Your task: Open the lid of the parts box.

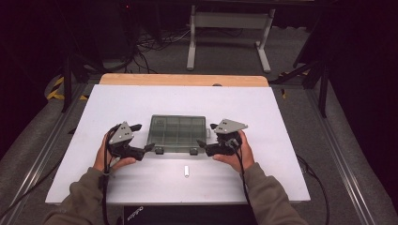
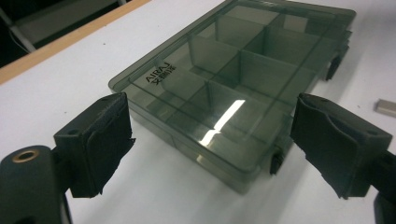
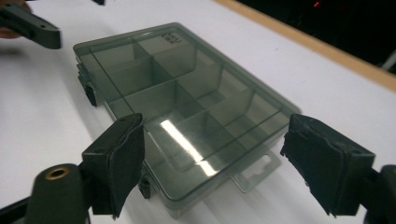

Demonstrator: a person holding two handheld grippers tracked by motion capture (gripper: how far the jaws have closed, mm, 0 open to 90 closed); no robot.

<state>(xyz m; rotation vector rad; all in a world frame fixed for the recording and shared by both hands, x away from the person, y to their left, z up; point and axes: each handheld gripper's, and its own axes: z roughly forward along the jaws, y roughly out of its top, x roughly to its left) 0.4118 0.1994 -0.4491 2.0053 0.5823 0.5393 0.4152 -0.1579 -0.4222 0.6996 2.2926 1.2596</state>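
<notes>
A: Smoky grey translucent plastic compartment box point(image 1: 178, 132), lid shut, lying flat at dead centre of the white table top point(image 1: 141, 101). Two dark latches point(image 1: 159, 150) along the six o'clock edge.

B: Left gripper point(image 1: 139, 139) parked at nine o'clock of that box, jaws spread wide, nothing between the pads. Seen from the left gripper view: box point(image 2: 233, 84) just ahead, near corner poking into the gap, black pads point(image 2: 100, 144) clear of it on both sides.

A: Right gripper point(image 1: 208, 135) over at three o'clock, mirrored. Also released, jaws gaping, no contact. From the right gripper view: box point(image 3: 187, 112) straight in front, clear hang tab point(image 3: 254, 170) jutting out of the near short end, right pad point(image 3: 322, 163) well off the plastic.

B: Divider walls visible through the lid, compartments looking bare. Printed lettering point(image 2: 161, 73) on one corner of the lid.

A: Small white cylindrical piece point(image 1: 186, 171) lying alone at six o'clock of the box, apart from it, between the two forearms.

B: Pale wooden strip point(image 1: 183, 79) showing at twelve o'clock past the white top.
</notes>
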